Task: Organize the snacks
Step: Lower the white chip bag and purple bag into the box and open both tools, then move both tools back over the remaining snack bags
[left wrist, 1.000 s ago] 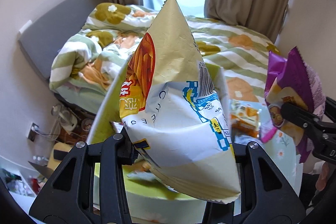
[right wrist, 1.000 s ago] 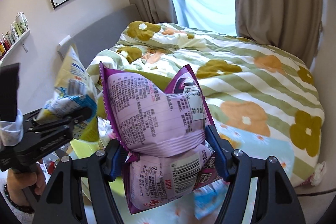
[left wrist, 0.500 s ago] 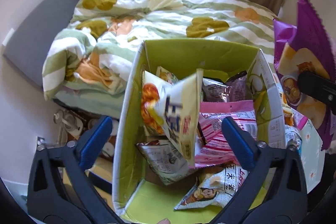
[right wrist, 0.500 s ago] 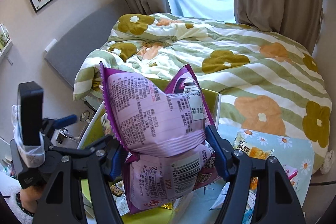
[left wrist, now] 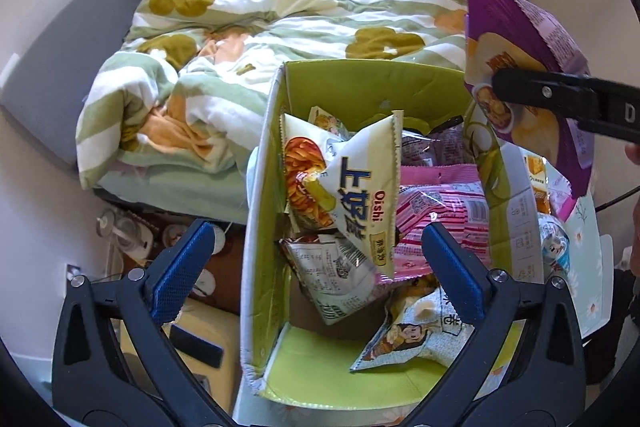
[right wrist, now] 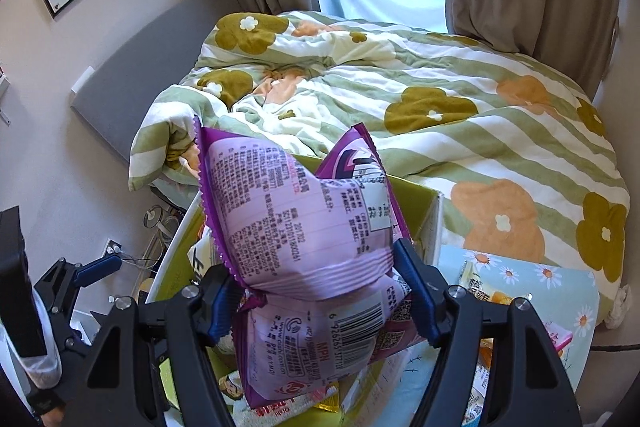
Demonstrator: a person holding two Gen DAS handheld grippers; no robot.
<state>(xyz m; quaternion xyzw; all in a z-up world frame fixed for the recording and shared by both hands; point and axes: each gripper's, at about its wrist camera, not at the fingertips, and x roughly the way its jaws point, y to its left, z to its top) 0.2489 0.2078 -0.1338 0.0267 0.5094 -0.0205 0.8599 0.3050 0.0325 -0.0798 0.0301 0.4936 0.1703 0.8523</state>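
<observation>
1. Snacks mostly sit inside the green box (left wrist: 280, 155): a white Oishi bag (left wrist: 360, 203) leans on top of the pile, with a pink striped packet (left wrist: 444, 203) beside it and a cartoon-printed packet (left wrist: 412, 335) low at the near end.
2. My left gripper (left wrist: 316, 267) hangs over the box with its jaws spread wide and nothing between the blue pads (left wrist: 180, 267). I read it as free for the next pick.
3. My right gripper (right wrist: 320, 291) has its jaws clamped on a purple bag (right wrist: 304, 227), pinched around the middle so it bulges above and below. From the left camera the bag (left wrist: 520, 67) hangs over the far right corner of the box, not yet inside it.
4. Leftovers: a few packets lie outside the box on the floral cloth (right wrist: 560, 291) to its right. One is an orange-and-white packet (right wrist: 496, 295); I cannot tell how many there are.
5. Progress, as I judge it: well along. Several bags are boxed, one is in the air, a few are left to collect.
6. Room check: the box has open floor near its front edge, so the purple bag should fit. The pile is loose, not tidy.
7. Background: a bed with a flowered quilt (right wrist: 440, 115) lies behind the box.
</observation>
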